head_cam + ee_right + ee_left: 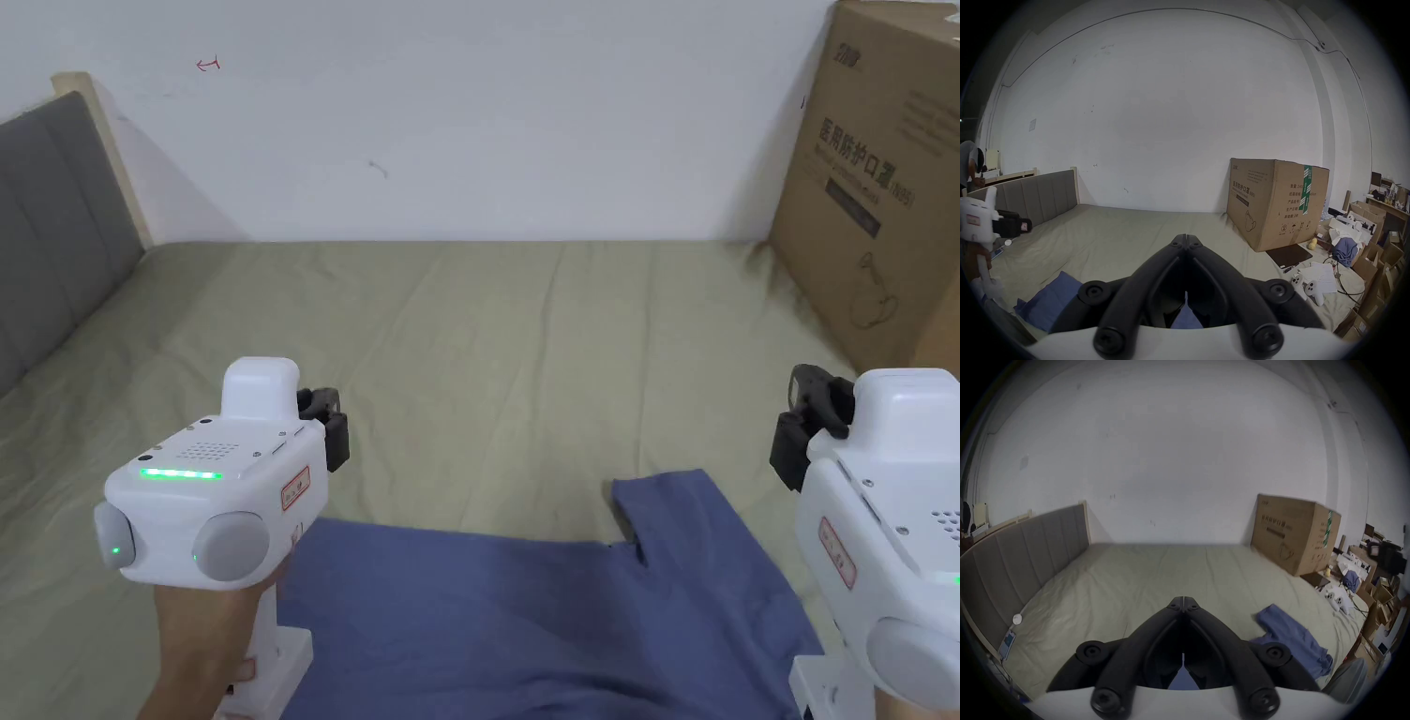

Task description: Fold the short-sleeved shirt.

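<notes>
Blue shirt (525,619) flat on green bedsheet (487,347), head view 6 o'clock. Left gripper (1183,600) at 8 o'clock, right gripper (1185,238) at 4 o'clock — both raised above cloth, jaws together, empty.

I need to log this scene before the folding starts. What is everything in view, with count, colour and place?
shirt: one, blue, spread on the bed's near edge, one sleeve toward the box
bed sheet: one, olive green, covering the bed
headboard: one, grey padded, left end of the bed
cardboard box: one, brown, far right corner of the bed
wall: white, behind the bed
game controllers: two, white, on the bed's right end
phone: one, by the headboard
round puck: one, white, near the phone
left hand-held gripper: one, white body, black jaws closed, above the shirt, holding nothing
right hand-held gripper: one, same colours, jaws closed, holding nothing
hand: one, gripping the left handle
</notes>
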